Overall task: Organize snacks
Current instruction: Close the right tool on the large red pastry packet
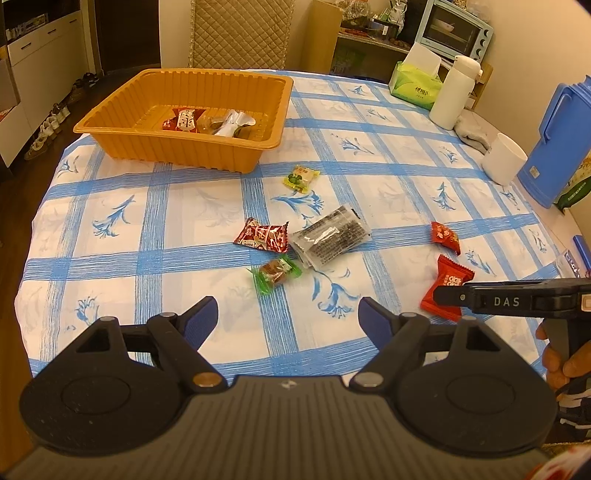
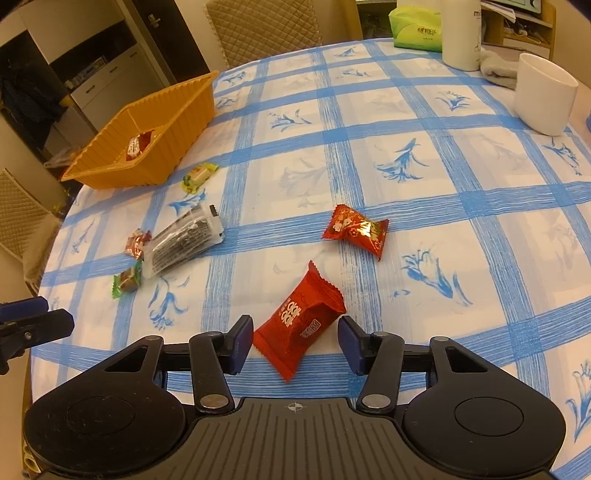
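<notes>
An orange tray [image 1: 122, 142] [image 2: 177, 125] at the far left of the table holds a few wrapped snacks [image 1: 184, 120]. Loose snacks lie on the blue-checked cloth: a yellow-green candy [image 1: 301, 178] [image 2: 199, 176], a dark clear packet [image 1: 330, 236] [image 2: 183, 242], a red-white candy [image 1: 263, 236], a green-wrapped brown candy [image 1: 276, 275] [image 2: 127, 282], a small red candy [image 1: 446, 236] [image 2: 356, 230] and a larger red packet [image 1: 447, 286] [image 2: 301, 321]. My left gripper [image 1: 288, 319] is open and empty above the cloth. My right gripper [image 2: 295, 341] is open with the larger red packet between its fingers, not clamped.
At the back right stand a white cup [image 1: 504, 158] [image 2: 545, 98], a white flask [image 1: 456, 92], a green tissue pack [image 1: 415, 85] and a blue container [image 1: 561, 147]. A quilted chair [image 1: 240, 33] stands behind the table. The table edge curves close in front.
</notes>
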The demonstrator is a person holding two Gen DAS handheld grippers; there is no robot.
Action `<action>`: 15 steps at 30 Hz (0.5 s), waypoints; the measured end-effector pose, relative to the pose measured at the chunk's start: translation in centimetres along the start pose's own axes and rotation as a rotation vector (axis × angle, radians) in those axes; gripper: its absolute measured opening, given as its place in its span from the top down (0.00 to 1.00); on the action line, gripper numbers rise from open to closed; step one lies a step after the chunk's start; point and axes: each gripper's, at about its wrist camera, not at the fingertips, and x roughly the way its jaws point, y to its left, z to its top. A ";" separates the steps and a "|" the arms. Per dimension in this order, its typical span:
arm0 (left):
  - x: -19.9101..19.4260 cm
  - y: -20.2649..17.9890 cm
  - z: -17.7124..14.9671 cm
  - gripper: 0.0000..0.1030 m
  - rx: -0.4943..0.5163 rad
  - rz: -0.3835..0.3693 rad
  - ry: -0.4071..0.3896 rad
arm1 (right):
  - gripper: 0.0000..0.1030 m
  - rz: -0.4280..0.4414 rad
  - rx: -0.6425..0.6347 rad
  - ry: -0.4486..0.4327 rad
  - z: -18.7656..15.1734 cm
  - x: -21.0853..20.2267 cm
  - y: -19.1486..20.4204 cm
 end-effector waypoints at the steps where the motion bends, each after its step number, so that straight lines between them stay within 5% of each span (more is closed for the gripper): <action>1: 0.1 0.0 0.1 0.21 0.001 -0.001 0.002 | 0.50 -0.004 -0.002 0.000 0.0 0.1 0.0; 12: 1.6 -0.2 0.8 0.23 0.026 -0.016 0.012 | 0.60 -0.042 -0.031 -0.013 0.3 0.9 0.3; 15: 2.0 -0.5 1.1 0.24 0.040 -0.024 0.011 | 0.69 -0.057 -0.056 -0.017 0.3 1.1 0.5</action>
